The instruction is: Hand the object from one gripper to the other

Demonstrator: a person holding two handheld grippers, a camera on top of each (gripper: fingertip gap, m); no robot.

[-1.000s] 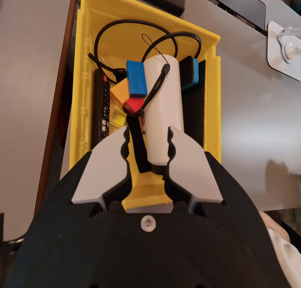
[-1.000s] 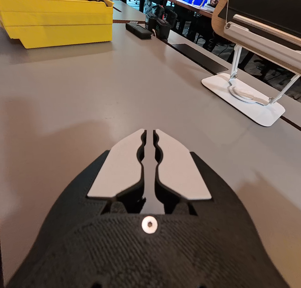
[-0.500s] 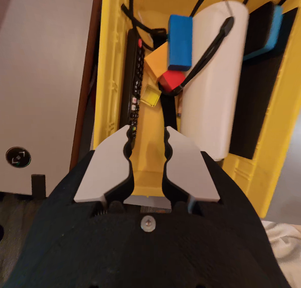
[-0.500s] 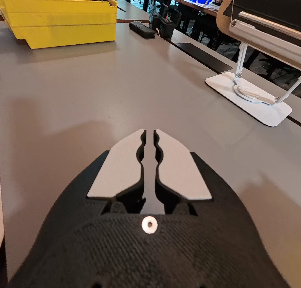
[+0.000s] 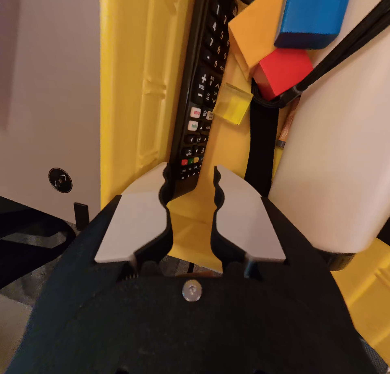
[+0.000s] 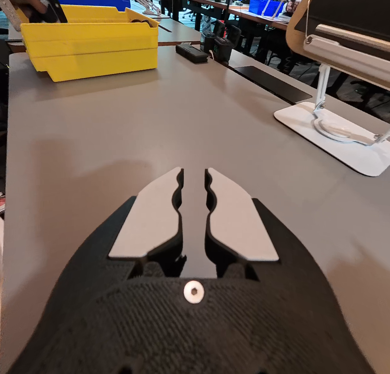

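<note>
Descent is continuing: you are lowering the left tool (image 5: 191, 169), jaws apart and empty, toward the remote control (image 5: 203, 85) against the yellow bin (image 5: 135, 68) wall. Your right tool (image 6: 193, 170) is parting slightly above the table (image 6: 147, 121), anticipating transfer.

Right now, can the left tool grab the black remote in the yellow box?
Probably yes. The left tool is open and down inside the yellow box, with the remote's near end just beyond its tips. The remote leans against the box wall, so the left finger has little room there.
</note>
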